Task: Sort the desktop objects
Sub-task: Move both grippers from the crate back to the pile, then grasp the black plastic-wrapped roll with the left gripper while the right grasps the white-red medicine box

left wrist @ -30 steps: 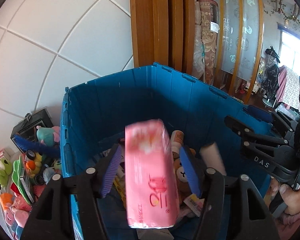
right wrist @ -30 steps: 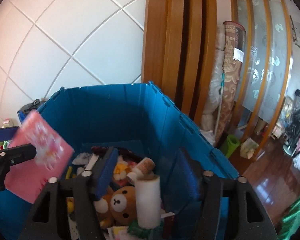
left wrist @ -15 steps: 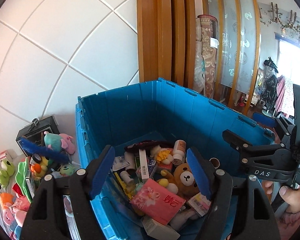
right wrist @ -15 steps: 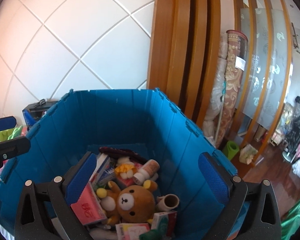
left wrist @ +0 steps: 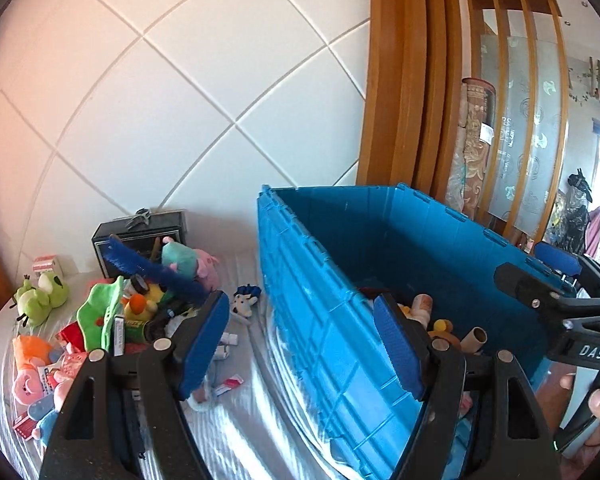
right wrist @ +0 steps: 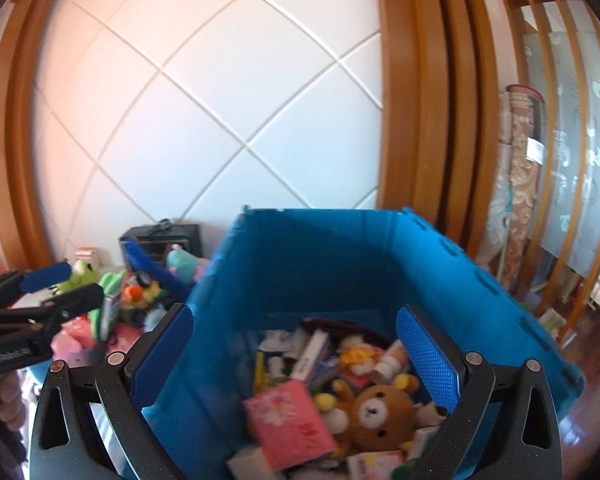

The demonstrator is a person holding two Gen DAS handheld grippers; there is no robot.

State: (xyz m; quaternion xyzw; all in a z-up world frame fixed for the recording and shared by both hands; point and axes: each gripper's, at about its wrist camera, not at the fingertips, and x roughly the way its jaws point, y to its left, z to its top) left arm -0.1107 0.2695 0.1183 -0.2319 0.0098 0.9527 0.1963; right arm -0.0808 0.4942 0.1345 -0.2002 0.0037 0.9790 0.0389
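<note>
A blue crate [left wrist: 332, 320] stands on the white-covered table; it also shows in the right wrist view [right wrist: 300, 264]. Inside lie a pink tissue pack [right wrist: 288, 416], a brown bear plush [right wrist: 380, 412], a cardboard tube [left wrist: 474, 338] and several small packs. My left gripper [left wrist: 300, 344] is open and empty, straddling the crate's left wall. My right gripper [right wrist: 296, 360] is open and empty above the crate's near left corner. A pile of toys [left wrist: 112, 312] lies left of the crate.
A black box [left wrist: 140, 240] stands at the back left by the tiled wall. A green frog plush [left wrist: 40, 296], pink plush pig [left wrist: 204, 268] and a blue brush [left wrist: 152, 268] lie in the pile. Small tubes [left wrist: 226, 350] lie beside the crate. Wooden door frame [left wrist: 404, 80] behind.
The pink tissue pack left my left gripper and dropped into the crate; the white roll left my right gripper. Both grippers opened, drew back and swung left towards the toy pile.
</note>
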